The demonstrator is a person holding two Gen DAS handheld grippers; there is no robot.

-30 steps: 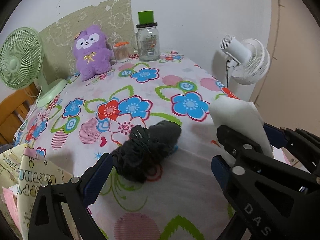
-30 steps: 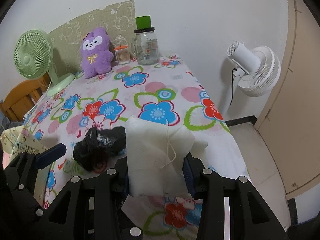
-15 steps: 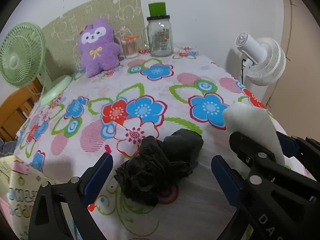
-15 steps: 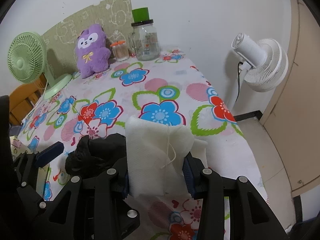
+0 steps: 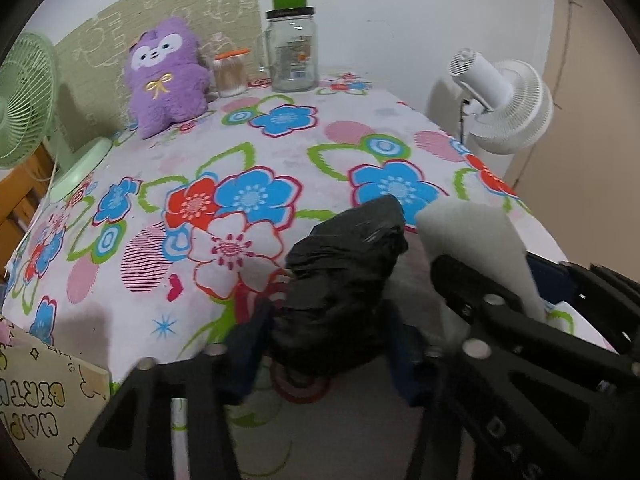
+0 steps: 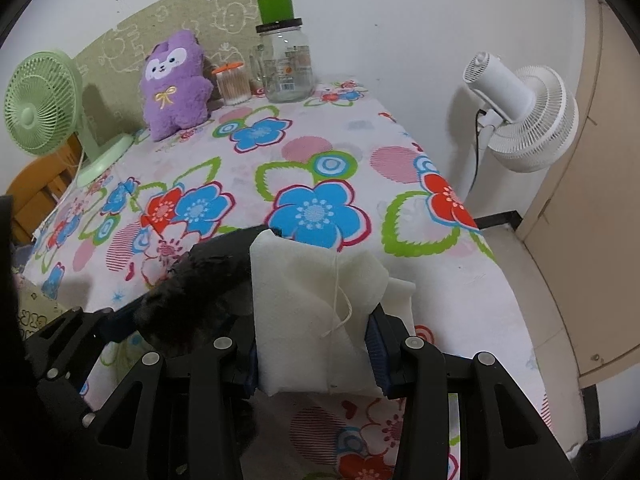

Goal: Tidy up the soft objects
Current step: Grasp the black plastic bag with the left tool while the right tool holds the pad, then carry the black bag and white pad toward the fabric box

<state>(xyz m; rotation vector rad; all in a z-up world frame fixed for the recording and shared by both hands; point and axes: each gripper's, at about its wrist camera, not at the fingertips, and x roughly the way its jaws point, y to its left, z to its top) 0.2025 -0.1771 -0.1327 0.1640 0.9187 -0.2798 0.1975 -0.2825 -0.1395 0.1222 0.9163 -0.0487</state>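
Closing of the left gripper [image 5: 324,344] is the change since the earlier frames: its blue pads stood wide on either side of the black crumpled bag [image 5: 344,280], and the jaws have just been closing, now pressing the bag's lower part between them.

Table, floral cloth [image 6: 320,148]: fills the middle of both views, white with blue, red and green flowers.

White fan [image 6: 524,120]: right of frame, beside the table edge, head turned away.

Green fan [image 6: 36,108]: left edge of frame, its round base on the cloth.

Green paper panel [image 6: 168,28]: upper left, against the wall, pale outline drawings on it.

Purple plush toy [image 6: 176,84]: upper left of centre, upright at the far edge of the table, before the panel.

Glass jar [image 6: 286,64]: upper centre, black lid, a green cup [image 6: 275,7] on top.

Small swab container [image 6: 233,84]: between plush and jar, orange lid.

White foam sheet [image 6: 312,316]: lower centre of the right wrist view, folded, a thin thread hanging down its face; clamped upright by the right gripper [image 6: 316,352], blue pads tight against both sides. In the left wrist view it shows at right, just beside the bag.

Black crumpled bag: lower centre of the left wrist view, low over the cloth, gripped; whether it touches the cloth cannot be told. Lower left of the sheet in the right wrist view.

Printed card [image 5: 44,396]: lower left corner, lettering seen upside down.
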